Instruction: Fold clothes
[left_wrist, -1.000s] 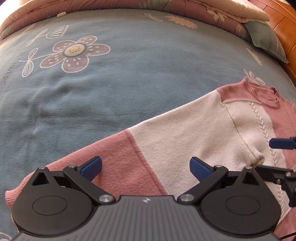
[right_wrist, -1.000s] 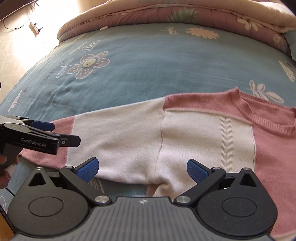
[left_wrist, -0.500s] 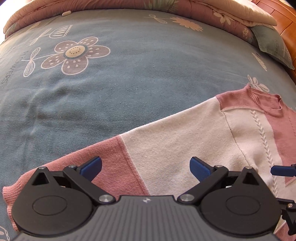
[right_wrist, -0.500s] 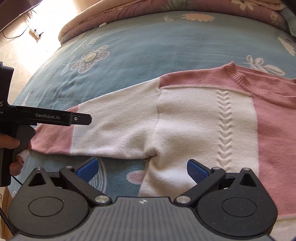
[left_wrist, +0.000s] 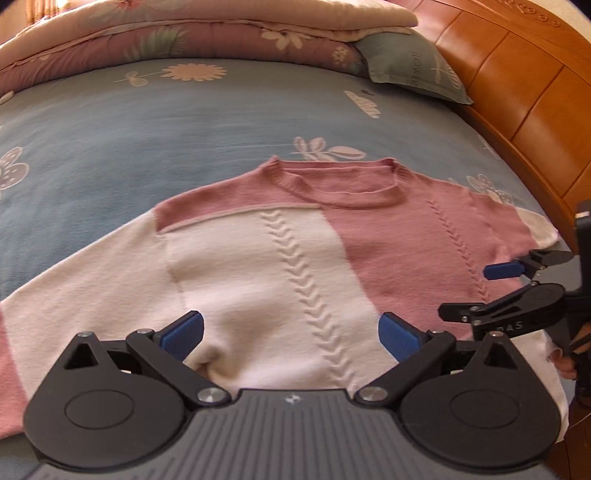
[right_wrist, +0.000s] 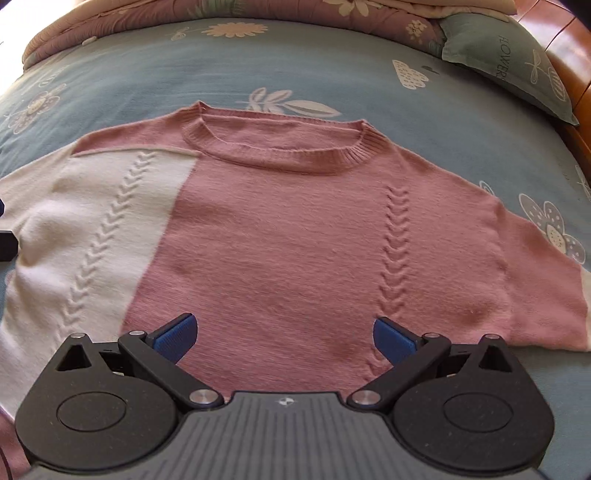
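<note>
The sweater (right_wrist: 295, 236) has both sleeve ends cut off by the frame edges.

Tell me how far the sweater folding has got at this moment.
Done: the sweater lies spread flat, front up, on the bed. In hand: nothing; the left tool and right tool are both open above it. Left: every fold, sleeves and body.

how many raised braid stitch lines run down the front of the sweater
2: one down the cream panel of the pink and cream knitted sweater, one down the pink panel. The hem is hidden behind the claws.
</note>
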